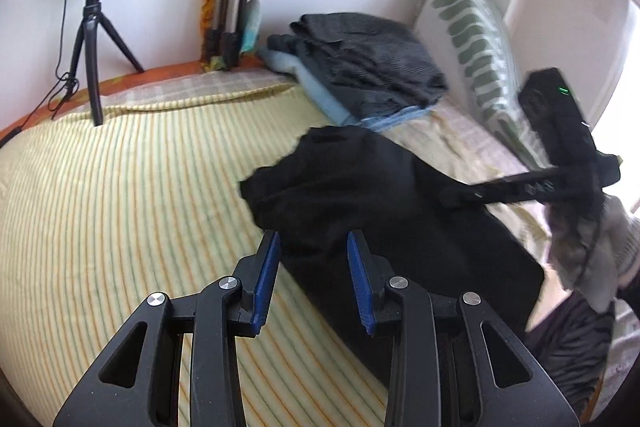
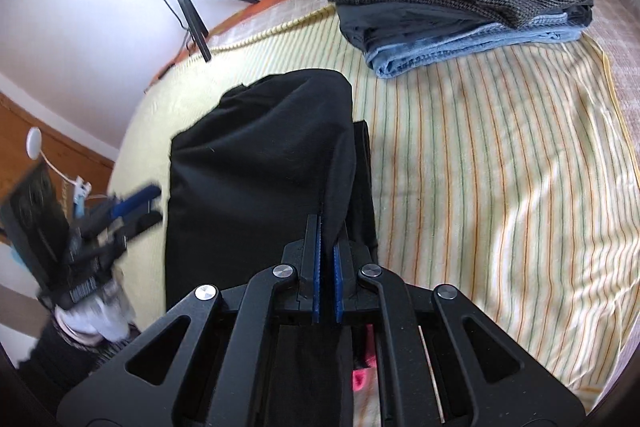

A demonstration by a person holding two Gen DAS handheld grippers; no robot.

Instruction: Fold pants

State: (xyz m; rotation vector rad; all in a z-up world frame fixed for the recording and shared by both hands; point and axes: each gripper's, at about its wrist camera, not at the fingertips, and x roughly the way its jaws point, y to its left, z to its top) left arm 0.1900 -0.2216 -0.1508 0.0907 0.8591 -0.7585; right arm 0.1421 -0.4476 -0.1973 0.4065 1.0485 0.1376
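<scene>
The black pants lie on the striped bedsheet, a fold pinched in the clamped right gripper, while the left gripper hovers part-open, seemingly holding nothing, over their edge.

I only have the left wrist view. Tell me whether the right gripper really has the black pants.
Observer: Yes. The right gripper is shut on a fold of the black pants.
Operator: Report what lies under that gripper.
Observer: Something pink shows beneath its frame, on the bedcover.
Operator: Check the left gripper from your side.
Observer: The left gripper is blurred beside the pants' edge, over the striped bedcover.
</scene>
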